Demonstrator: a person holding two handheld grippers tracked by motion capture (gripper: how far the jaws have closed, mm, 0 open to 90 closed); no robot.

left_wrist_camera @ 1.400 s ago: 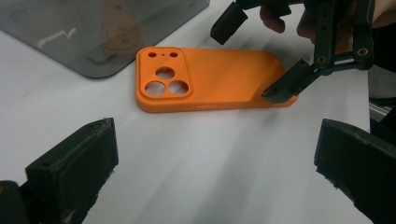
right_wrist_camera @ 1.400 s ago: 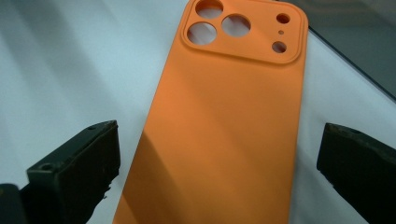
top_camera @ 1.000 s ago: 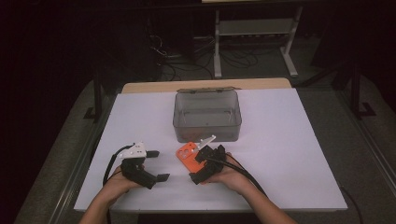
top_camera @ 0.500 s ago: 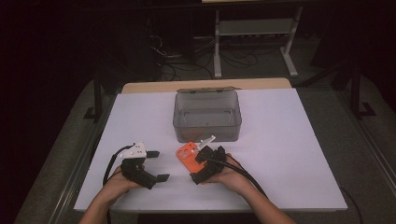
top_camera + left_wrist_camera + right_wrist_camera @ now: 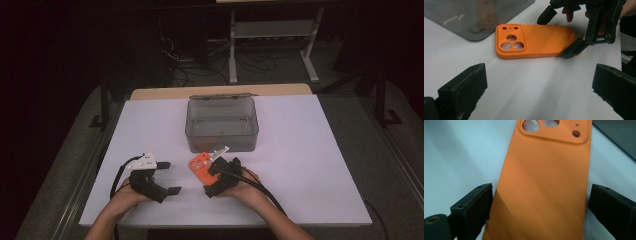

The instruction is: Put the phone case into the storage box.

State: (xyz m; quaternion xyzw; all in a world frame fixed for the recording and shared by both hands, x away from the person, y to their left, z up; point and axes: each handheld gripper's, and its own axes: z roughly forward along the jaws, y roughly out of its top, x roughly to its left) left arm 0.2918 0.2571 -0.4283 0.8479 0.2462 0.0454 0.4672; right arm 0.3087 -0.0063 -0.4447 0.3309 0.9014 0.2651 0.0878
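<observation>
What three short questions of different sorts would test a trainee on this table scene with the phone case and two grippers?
1. True or false: the flat orange silicone phone case lies inside the smoky grey transparent plastic box.
2. What lies between the jaws of the left gripper? A: bare white table. B: the case. C: the box.
3. Which gripper straddles the case?

Key
1. False: it lies on the table in front of the box.
2. A.
3. The right gripper; its jaws have just been closing with the case between them, one pad still apart from it.
</observation>
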